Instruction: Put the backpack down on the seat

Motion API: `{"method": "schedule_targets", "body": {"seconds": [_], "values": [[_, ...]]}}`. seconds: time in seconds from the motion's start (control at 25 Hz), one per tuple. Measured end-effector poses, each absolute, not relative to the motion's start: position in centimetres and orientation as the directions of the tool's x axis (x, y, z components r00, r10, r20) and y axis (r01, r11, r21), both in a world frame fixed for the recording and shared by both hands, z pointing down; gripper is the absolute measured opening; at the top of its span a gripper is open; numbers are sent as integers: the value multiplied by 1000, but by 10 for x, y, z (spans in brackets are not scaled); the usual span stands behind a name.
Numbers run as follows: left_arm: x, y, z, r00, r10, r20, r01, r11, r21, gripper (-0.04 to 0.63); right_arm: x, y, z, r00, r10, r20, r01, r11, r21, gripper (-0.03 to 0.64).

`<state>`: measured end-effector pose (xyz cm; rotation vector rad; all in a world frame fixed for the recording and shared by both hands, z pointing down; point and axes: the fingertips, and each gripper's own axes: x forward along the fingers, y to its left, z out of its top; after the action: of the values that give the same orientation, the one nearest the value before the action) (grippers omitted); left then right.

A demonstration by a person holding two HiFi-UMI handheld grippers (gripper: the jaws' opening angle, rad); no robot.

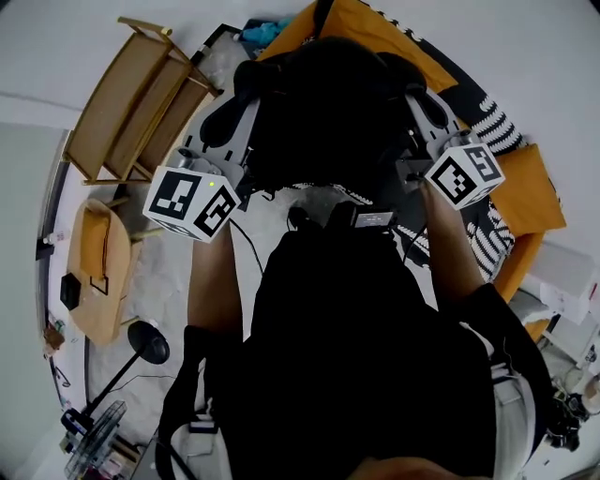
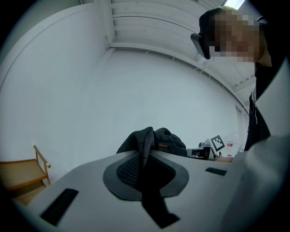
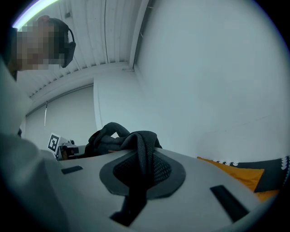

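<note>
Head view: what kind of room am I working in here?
Probably a living-room-style space, perhaps a staged one: an orange upholstered seat with a black-and-white patterned throw, a light wooden slatted chair and a black domed lamp.

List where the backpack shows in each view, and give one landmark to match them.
Head view: backpack, the black mass at upper centre.
Left gripper view: lower centre, its black strap and bundle.
Right gripper view: lower centre, slightly left.
Shared landmark: orange seat, head view's right side and right gripper view's lower right; not in left gripper view.
</note>
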<state>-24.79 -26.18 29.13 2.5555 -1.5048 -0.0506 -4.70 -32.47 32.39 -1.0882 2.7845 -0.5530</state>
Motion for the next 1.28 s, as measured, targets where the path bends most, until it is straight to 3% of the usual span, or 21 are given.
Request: {"method": "schedule_targets", "body": {"seconds": [0.44, 1.28], "values": [[-258, -328, 321, 511, -856, 82, -847, -484, 219, 37, -56, -385, 348, -729, -680, 72, -649, 655, -388, 48], [-258, -471, 497, 520, -786, 336, -840, -398, 369, 37, -69, -540, 510, -778, -576, 253, -620, 633, -465, 48]]}}
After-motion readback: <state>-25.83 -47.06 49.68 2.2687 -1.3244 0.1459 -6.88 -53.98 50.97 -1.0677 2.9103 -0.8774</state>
